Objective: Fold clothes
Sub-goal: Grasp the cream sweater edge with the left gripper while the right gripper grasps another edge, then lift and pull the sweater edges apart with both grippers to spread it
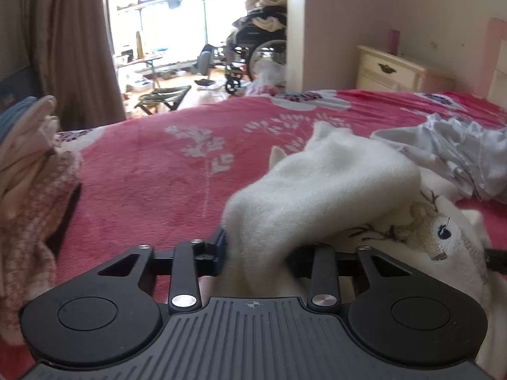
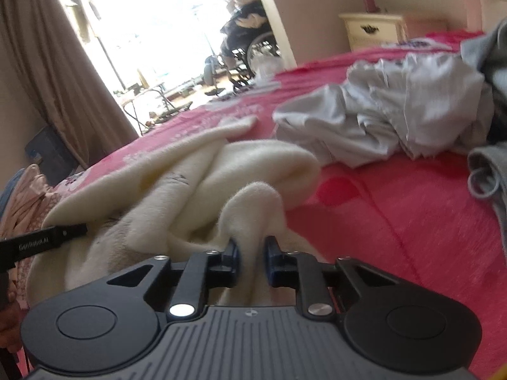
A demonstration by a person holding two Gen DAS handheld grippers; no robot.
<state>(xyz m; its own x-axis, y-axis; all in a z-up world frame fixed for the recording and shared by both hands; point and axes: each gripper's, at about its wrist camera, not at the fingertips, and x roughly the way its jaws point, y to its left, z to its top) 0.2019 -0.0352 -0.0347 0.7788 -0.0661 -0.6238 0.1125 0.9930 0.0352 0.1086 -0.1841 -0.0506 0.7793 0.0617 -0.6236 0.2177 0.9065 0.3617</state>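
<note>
The fluffy white top (image 2: 196,171) is lying bunched on the pink bed (image 1: 142,174). One edge each is pinched tight by the left gripper (image 1: 256,253) and the right gripper (image 2: 252,250), likely so it can be lifted and spread for folding.

We are seeing a sweater (image 1: 320,186) lying on the bed (image 1: 152,171), a crumpled shirt (image 1: 456,155) behind it to the right, folded clothes (image 1: 28,171) lying far left.
</note>
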